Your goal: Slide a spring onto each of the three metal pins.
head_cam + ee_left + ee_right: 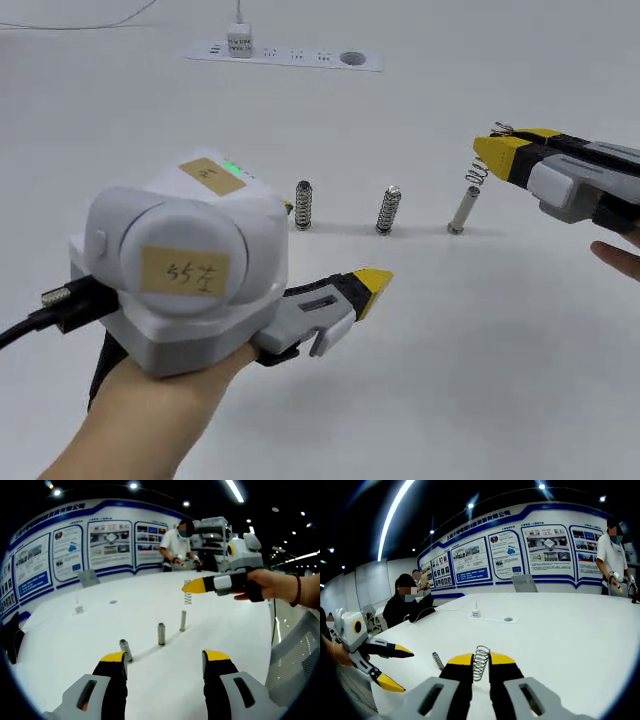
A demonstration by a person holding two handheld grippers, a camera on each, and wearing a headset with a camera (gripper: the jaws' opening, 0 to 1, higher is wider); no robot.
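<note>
The thin coiled steel spring (480,664) sits pinched between the yellow-tipped jaws of my right gripper (480,656), which is clenched on it. The coil stands across the jaws, with its ends sticking out above and below them. In the head view the spring's lower end hangs just above the bare silver metal pin (463,210), which stands directly under my right gripper's tip. From the left gripper view I can see a small gap between spring and pin top.

Further out to the left of that gripper, in the same row, stand the two other metal pins, the middle one (388,210) and the far-left one (303,205). Each already wears a spring around it.

My left gripper (164,656) hovers low, near the far-left pin, its jaws spread wide apart and holding nothing.

Everything rests on the white tabletop (450,350). Well beyond both grippers lies a white power strip (285,55) with a plug in it.
</note>
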